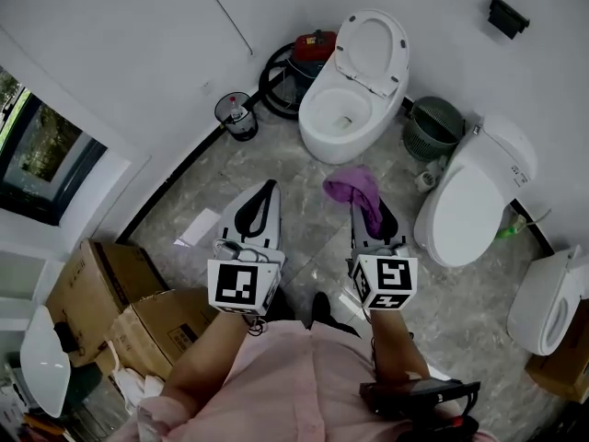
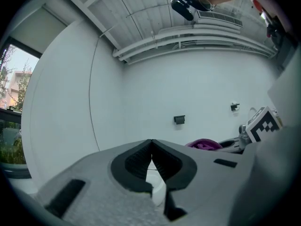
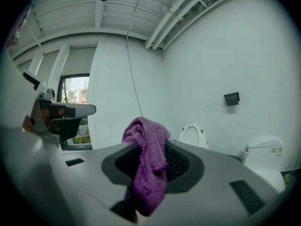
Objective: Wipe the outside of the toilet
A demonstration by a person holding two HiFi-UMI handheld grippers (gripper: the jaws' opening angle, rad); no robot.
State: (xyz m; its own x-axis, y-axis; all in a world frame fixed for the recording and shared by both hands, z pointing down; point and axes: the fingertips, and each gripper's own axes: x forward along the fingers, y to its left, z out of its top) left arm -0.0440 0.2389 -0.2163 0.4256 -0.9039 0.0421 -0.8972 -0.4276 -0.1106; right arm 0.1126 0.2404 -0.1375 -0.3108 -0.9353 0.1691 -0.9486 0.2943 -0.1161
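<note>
Right gripper (image 3: 146, 149) tight on purple cloth (image 3: 149, 182); left gripper (image 2: 151, 145) jaws together, empty.

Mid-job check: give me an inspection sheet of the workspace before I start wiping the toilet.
Surface: grey marble-look floor.
Job's things: open-lid white ceramic toilet ahead; purple terry cloth held apart from it.
Clutter: brown cardboard boxes, white paper sheet, small black bin, grey-green mesh basket.
Grippers: left hand-held gripper shut, empty; right hand-held gripper shut on the cloth.
Cables: black coiled hose beside red vacuum, behind the toilet.
Surroundings: closed-lid white toilet and third white toilet at right; window at left.
</note>
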